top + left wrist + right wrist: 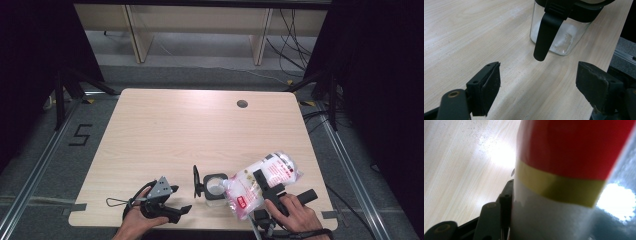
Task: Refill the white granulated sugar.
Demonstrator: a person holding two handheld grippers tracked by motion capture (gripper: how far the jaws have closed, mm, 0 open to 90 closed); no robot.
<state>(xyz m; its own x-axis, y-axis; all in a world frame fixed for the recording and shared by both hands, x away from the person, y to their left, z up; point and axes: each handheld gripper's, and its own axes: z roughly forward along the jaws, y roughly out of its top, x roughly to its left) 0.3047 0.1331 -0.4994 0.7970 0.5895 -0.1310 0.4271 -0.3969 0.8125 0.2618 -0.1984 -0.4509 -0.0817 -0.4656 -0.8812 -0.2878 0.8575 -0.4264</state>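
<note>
Now jar (215, 186) holds white powder (shallow layer).

My left hand-held gripper (537, 82) gapes above the worktop (474, 32), just short of the glass jar (564, 37) and its black clasp (546, 32).

A lab recording bay: black curtains (30, 60), floor rails (350, 165), loose cables (295, 45), a taped floor number (80, 135)

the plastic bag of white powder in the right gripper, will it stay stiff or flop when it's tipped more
Likely floppy: the plastic bag sags over the open jar while the right gripper clamps its middle. Its glossy film, shiny in the right gripper view, may be slippery. It looks full, so probably heavy for its size, and the contents may shift suddenly.
</note>
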